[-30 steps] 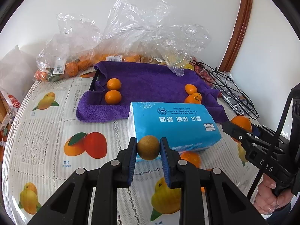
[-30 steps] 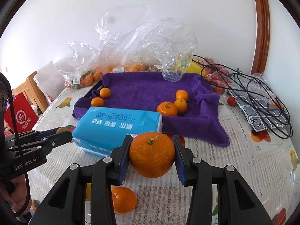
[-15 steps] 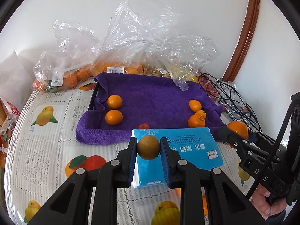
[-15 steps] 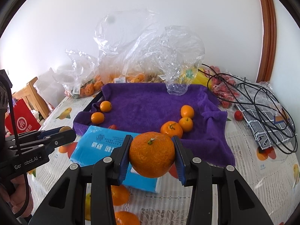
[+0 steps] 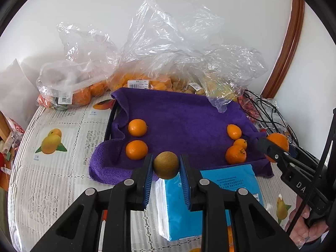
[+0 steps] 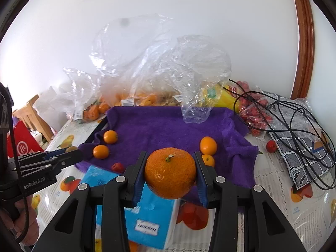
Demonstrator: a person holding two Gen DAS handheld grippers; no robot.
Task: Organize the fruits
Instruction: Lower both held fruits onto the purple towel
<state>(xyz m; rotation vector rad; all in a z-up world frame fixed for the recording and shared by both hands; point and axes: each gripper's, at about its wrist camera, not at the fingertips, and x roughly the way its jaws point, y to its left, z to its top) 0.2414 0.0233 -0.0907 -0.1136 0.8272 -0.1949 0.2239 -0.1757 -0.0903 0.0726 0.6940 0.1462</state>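
My left gripper (image 5: 166,166) is shut on a small brown-green round fruit (image 5: 166,164), held above the near edge of the purple towel (image 5: 178,115). My right gripper (image 6: 170,176) is shut on a large orange (image 6: 170,175), held above the towel's near right part (image 6: 168,126); it also shows in the left wrist view (image 5: 277,141). Two small oranges (image 5: 137,128) (image 5: 136,149) lie on the towel's left, three (image 5: 236,154) on its right. A small red fruit (image 6: 117,166) lies at the towel's near edge.
A blue tissue pack (image 5: 210,199) lies on the fruit-print tablecloth (image 5: 52,168) in front of the towel. Clear plastic bags of oranges (image 5: 88,92) stand behind it. Black cables (image 6: 294,121), a checked pouch and a bag of red fruit (image 6: 254,113) lie at the right.
Both grippers have risen and moved forward toward the towel, each keeping its fruit. The tissue pack now sits lower in both views.
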